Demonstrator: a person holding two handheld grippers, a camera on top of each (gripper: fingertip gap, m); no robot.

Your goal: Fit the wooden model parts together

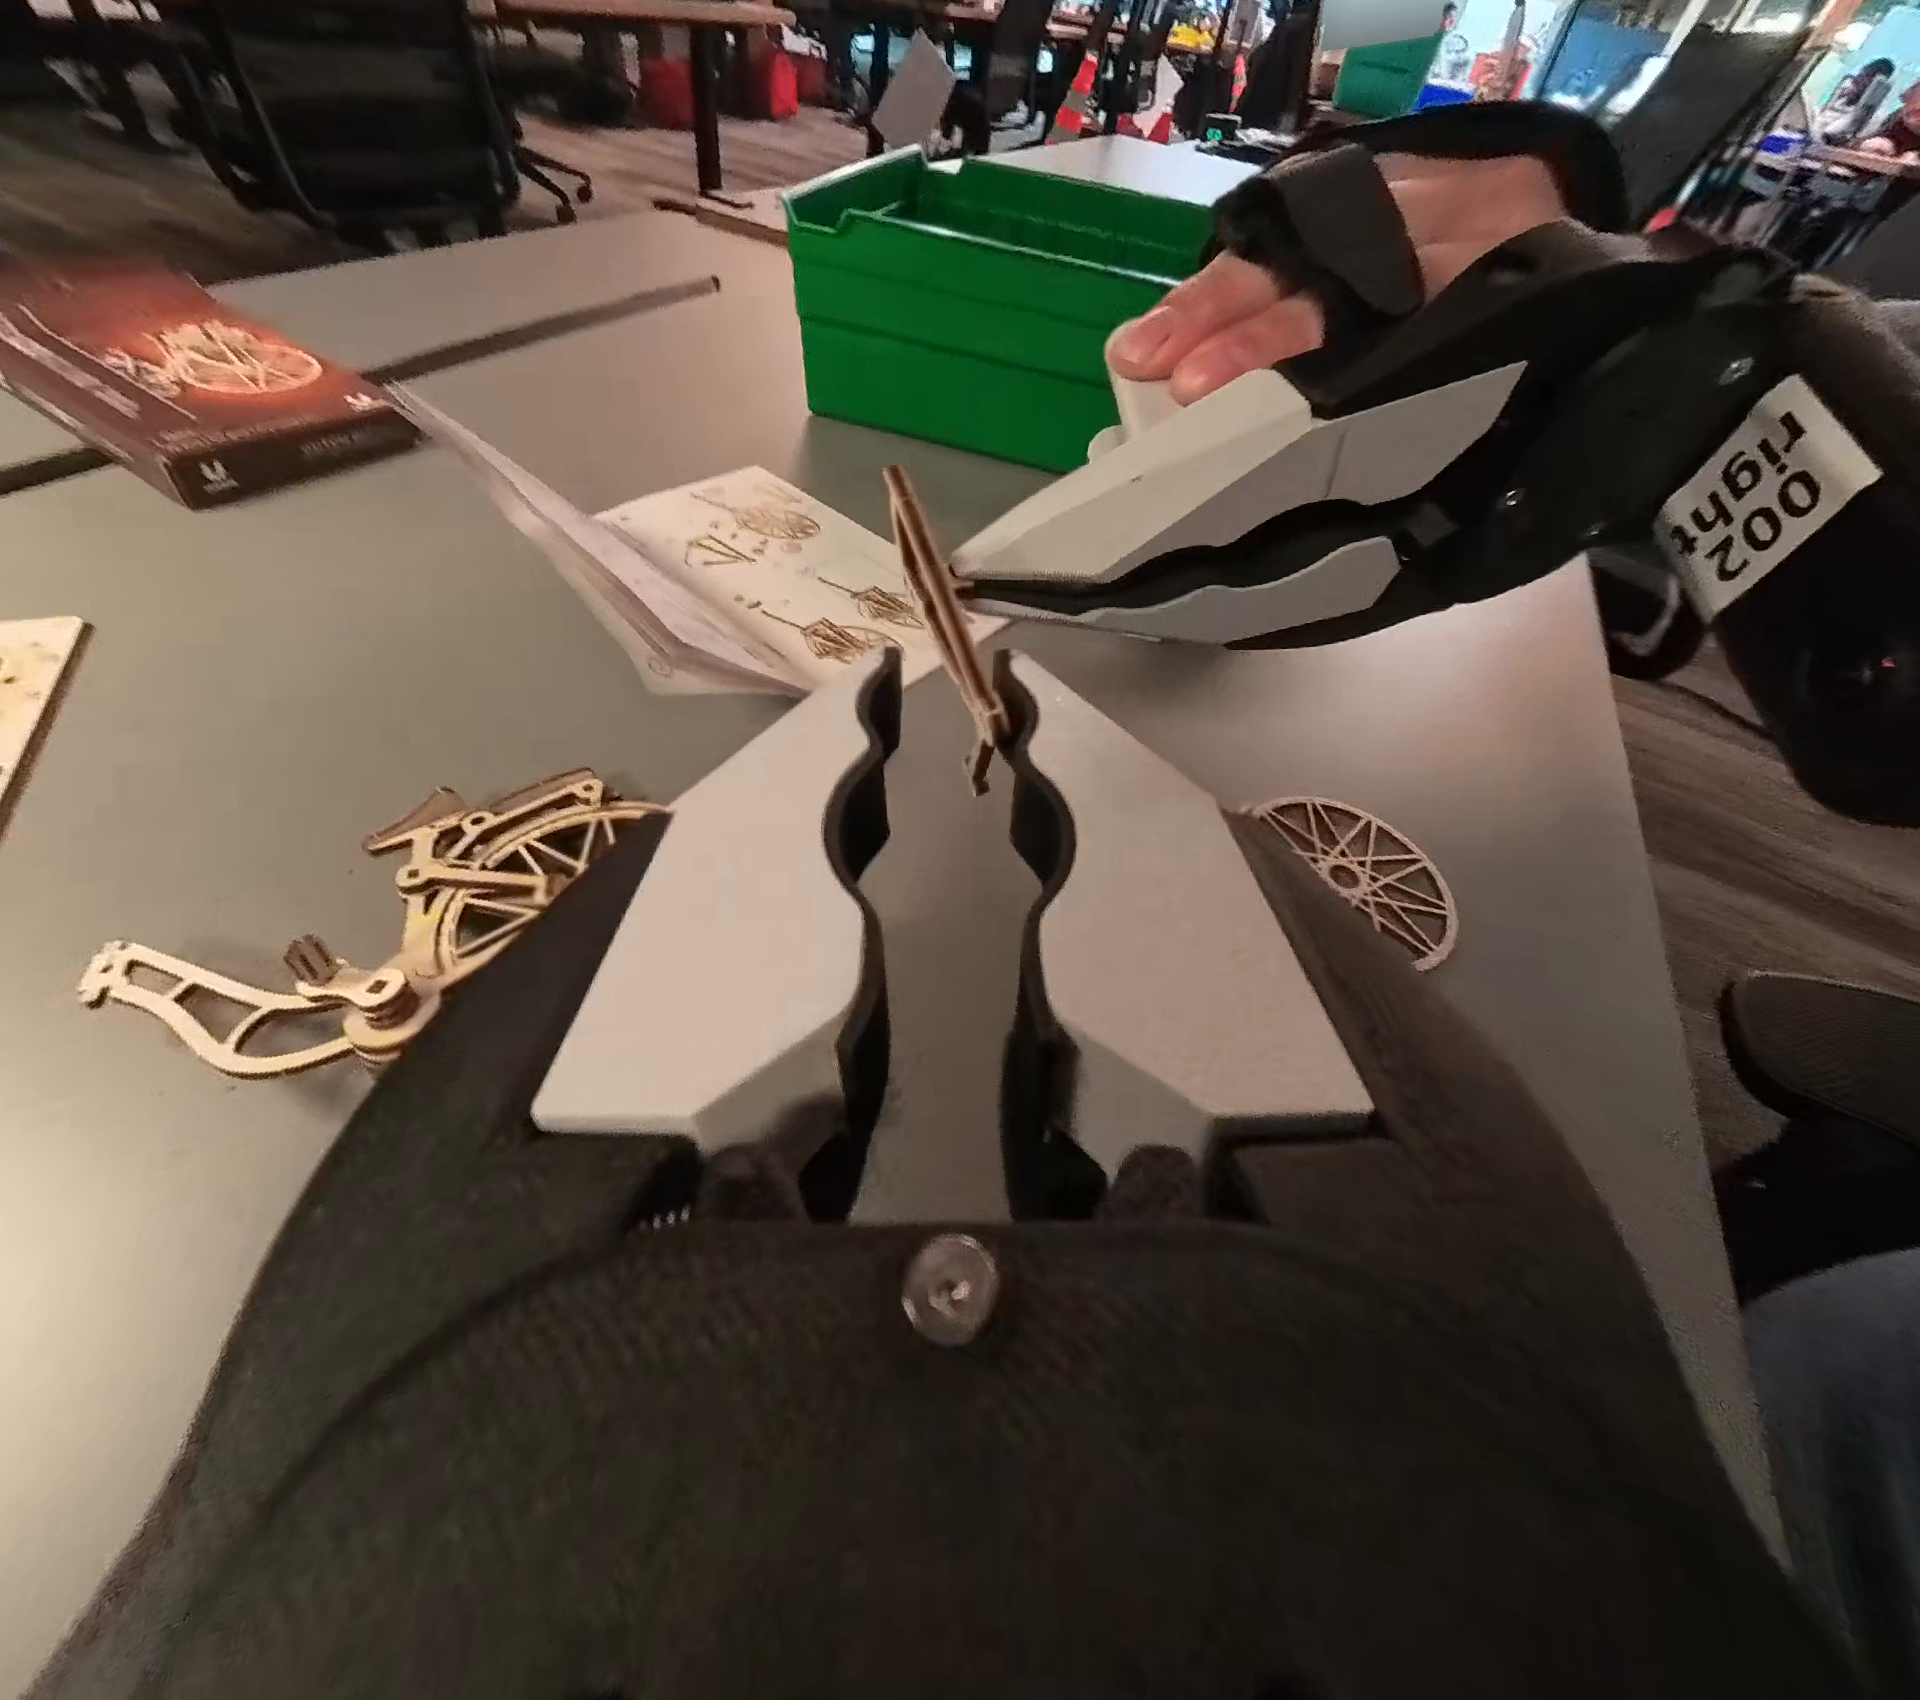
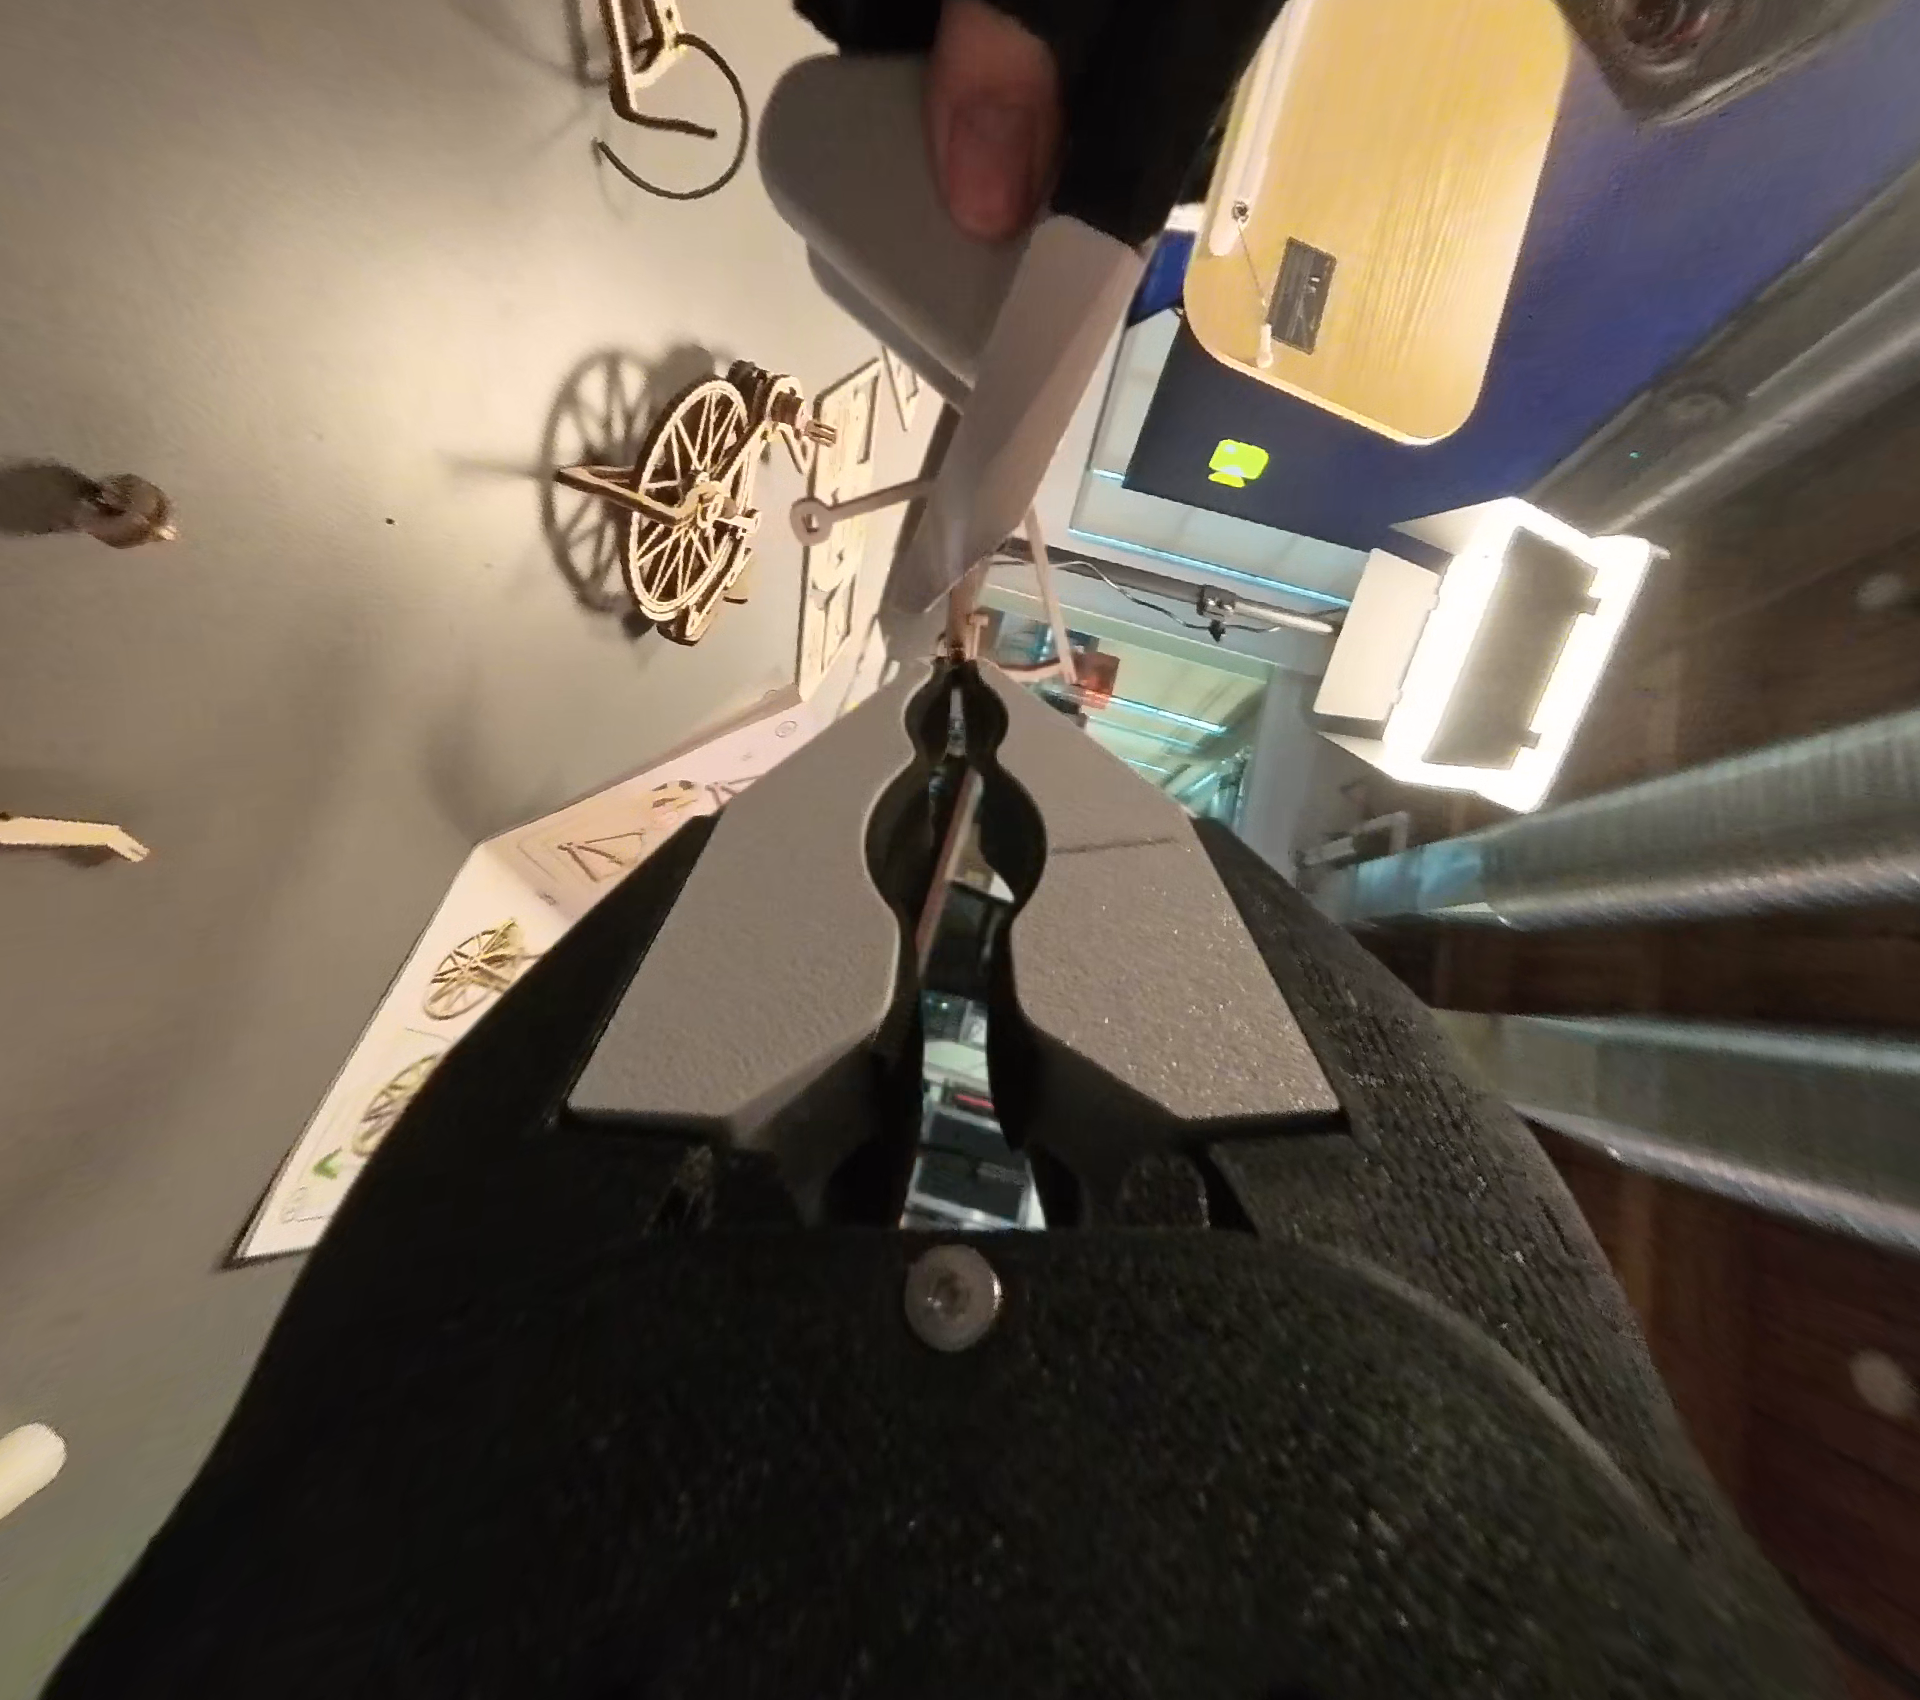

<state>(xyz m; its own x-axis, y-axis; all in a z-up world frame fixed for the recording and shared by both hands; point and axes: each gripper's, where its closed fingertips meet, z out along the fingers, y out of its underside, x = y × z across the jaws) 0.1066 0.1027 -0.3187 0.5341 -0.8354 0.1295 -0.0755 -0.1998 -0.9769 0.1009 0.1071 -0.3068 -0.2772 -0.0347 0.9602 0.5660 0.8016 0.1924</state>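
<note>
A thin flat wooden strip [image 1: 933, 585] stands nearly upright above the grey table [image 1: 312, 663]. My right gripper [image 1: 961, 592] comes in from the right and is shut on its middle. In the right wrist view the strip [image 2: 948, 840] runs between the nearly closed fingers, tips together at my right gripper [image 2: 961, 682]. My left gripper [image 1: 948, 682] is open; the strip's lower end hangs between its fingertips, close to the right fingertip [image 1: 1023, 715]. The left gripper's tip [image 2: 940, 570] meets the strip from above in the right wrist view.
A part-built wooden wheel and frame [image 1: 488, 861] [image 2: 691, 497] lies left of my left gripper, a curved frame piece [image 1: 239, 1016] beside it. A loose spoked wheel [image 1: 1361, 881] lies right. An open instruction booklet [image 1: 748, 580], green bin [image 1: 987, 310] and kit box [image 1: 177, 383] sit beyond. My two grippers' fingertips are within a few centimetres of each other.
</note>
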